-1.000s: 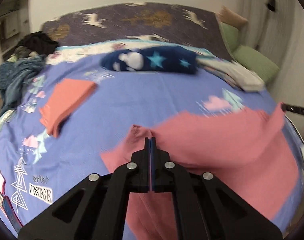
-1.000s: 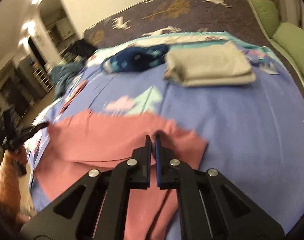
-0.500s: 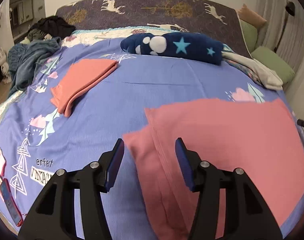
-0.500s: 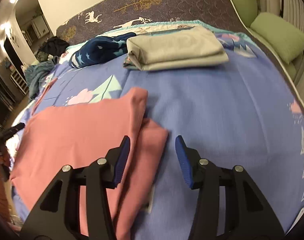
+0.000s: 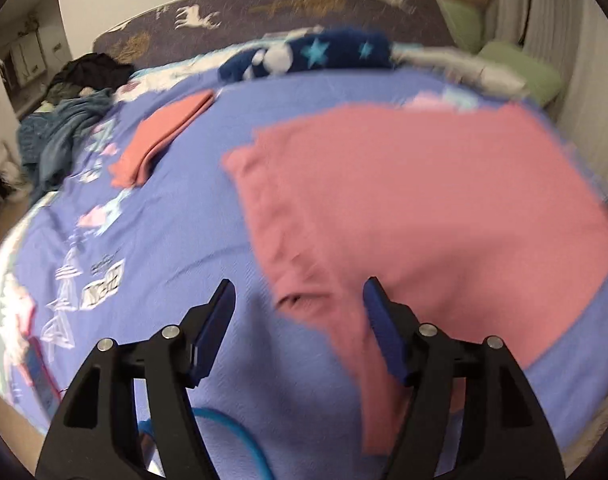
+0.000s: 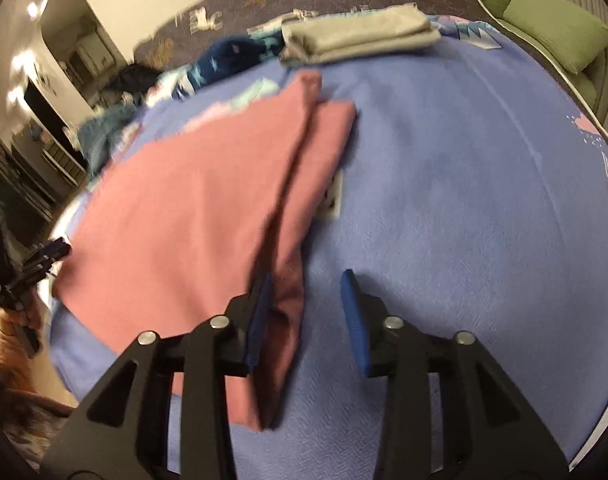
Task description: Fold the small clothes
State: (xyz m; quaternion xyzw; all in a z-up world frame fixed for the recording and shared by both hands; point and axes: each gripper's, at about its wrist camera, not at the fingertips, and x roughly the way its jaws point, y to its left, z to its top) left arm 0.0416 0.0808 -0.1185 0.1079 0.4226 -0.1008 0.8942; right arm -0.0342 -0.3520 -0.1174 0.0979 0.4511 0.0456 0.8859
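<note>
A pink garment [image 5: 416,200] lies spread flat on the blue bedspread [image 5: 175,240], with a sleeve folded in along each side. My left gripper [image 5: 297,308] is open and empty, above the garment's near left corner. My right gripper [image 6: 306,300] is open and empty at the garment's [image 6: 191,208] right edge, its left finger over the folded sleeve. The left gripper also shows in the right wrist view [image 6: 31,264], at the far left.
A folded orange garment [image 5: 163,136] lies at the left. A navy star-print roll [image 5: 304,56] and a folded grey pile [image 6: 356,36] lie at the far side. Green cushions [image 6: 556,32] sit at the right. A heap of dark clothes [image 5: 63,120] is at the far left.
Both grippers were shut on the pink garment's corners one second ago, then let go and opened. Since then both have drawn back toward the garment's near edge, and the views are blurred.
</note>
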